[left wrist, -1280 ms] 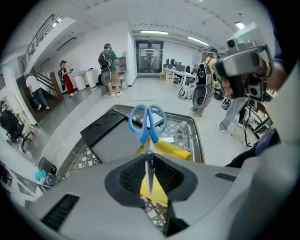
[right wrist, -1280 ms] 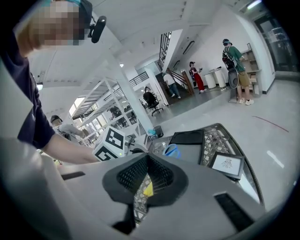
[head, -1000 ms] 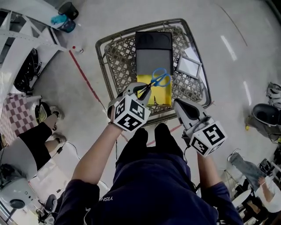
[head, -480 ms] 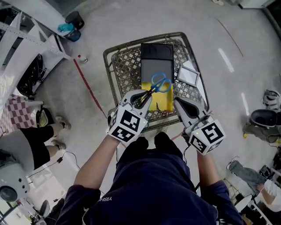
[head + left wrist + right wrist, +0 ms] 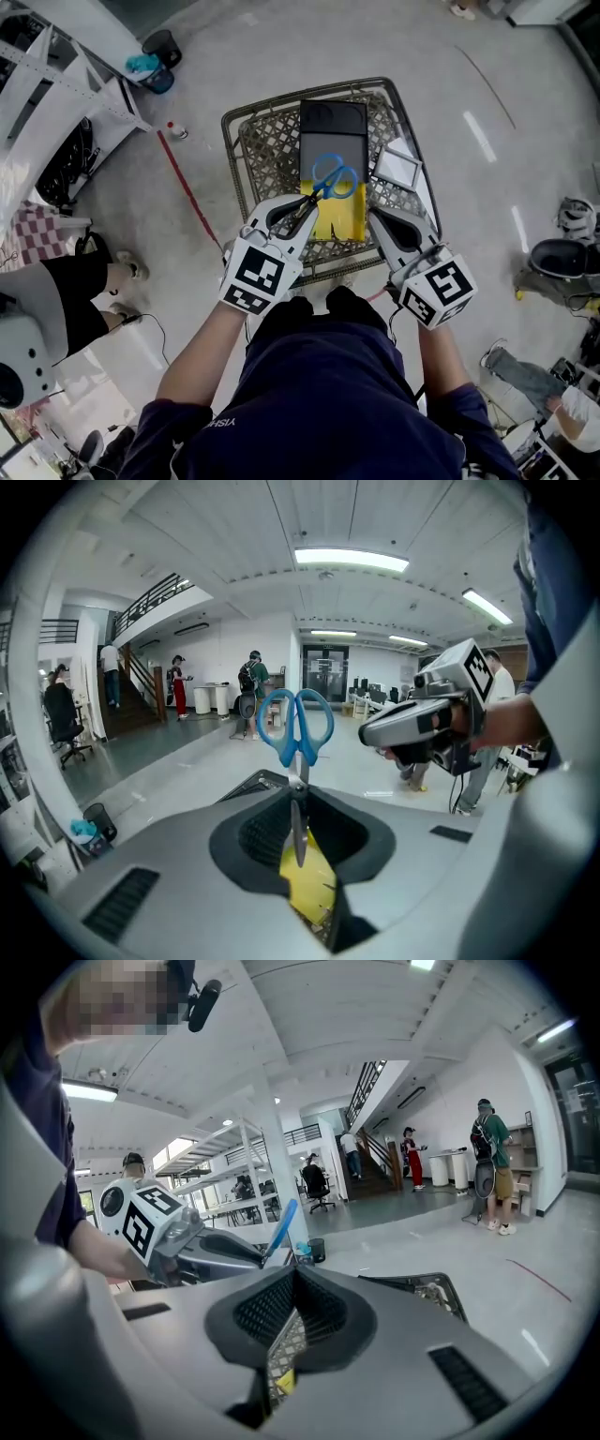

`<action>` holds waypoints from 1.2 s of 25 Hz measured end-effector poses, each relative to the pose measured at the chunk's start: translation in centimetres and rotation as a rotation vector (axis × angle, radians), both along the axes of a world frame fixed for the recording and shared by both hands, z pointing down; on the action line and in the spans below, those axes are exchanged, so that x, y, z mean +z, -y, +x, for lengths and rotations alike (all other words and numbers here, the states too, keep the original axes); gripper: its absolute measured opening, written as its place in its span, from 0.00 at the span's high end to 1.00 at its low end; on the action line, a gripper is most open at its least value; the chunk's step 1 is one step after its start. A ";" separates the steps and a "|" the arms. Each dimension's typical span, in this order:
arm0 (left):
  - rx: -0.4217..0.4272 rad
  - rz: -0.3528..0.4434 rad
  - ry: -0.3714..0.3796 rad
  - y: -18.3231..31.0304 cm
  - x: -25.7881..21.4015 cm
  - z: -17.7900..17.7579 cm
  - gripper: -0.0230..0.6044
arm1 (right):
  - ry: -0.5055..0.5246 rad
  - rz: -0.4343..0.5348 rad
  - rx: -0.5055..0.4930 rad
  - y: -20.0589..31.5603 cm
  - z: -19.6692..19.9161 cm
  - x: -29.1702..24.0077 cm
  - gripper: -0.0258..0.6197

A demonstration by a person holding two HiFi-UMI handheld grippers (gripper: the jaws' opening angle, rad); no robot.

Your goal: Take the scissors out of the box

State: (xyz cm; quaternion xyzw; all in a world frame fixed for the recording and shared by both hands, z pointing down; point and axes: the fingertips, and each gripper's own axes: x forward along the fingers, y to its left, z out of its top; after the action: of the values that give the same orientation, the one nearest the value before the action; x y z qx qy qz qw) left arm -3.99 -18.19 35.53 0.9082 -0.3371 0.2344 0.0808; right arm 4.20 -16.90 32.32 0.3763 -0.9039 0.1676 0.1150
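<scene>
The fingers (image 5: 251, 829) of the left gripper (image 5: 298, 806) are squeezed tight on the thin metal blades of the scissors (image 5: 299, 750). The scissors are up in the air over the box (image 5: 246, 141) and touch nothing in it. Their blue handles poke out in front, away from the person.

What could go wrong? The blades are thin and smooth, and the handles stick out far past the grip. I think the scissors could tip, twist or slide out if the hand jerks. Then they would drop back into the box or onto the floor (image 5: 281, 47). They could also bump the other gripper, which is close by.

The scissors are small, with two round blue loops and grey blades shut together.

The box is a woven basket. A black case (image 5: 333, 127) and a yellow pack (image 5: 342, 214) lie in it. The right gripper (image 5: 392, 228) is just beside, near the box's closest edge. Its fingers are closed with nothing in them.
</scene>
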 end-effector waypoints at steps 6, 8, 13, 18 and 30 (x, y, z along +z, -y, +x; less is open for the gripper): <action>-0.015 0.025 -0.038 0.0 -0.9 0.1 0.85 | -0.006 0.022 -0.013 0.3 0.0 -0.7 0.93; -0.017 0.032 -0.049 0.0 -1.2 0.1 0.85 | -0.014 0.030 -0.022 0.3 0.0 -0.8 0.93; -0.016 0.038 -0.081 -0.2 -1.8 -0.1 0.85 | -0.021 0.036 -0.035 0.2 -0.1 -1.0 0.93; -0.016 0.042 -0.097 -0.3 -1.8 0.1 0.85 | -0.029 0.042 -0.052 0.3 -0.3 -1.0 0.93; -0.029 0.042 -0.100 0.0 -2.1 0.1 0.85 | -0.039 0.046 -0.067 0.2 -0.6 -1.1 0.93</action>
State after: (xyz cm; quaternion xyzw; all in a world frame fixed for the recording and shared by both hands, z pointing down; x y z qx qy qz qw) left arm -3.93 -18.17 33.43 0.9154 -0.3505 0.1805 0.0815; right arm 3.59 -17.09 31.22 0.3515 -0.9172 0.1357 0.1293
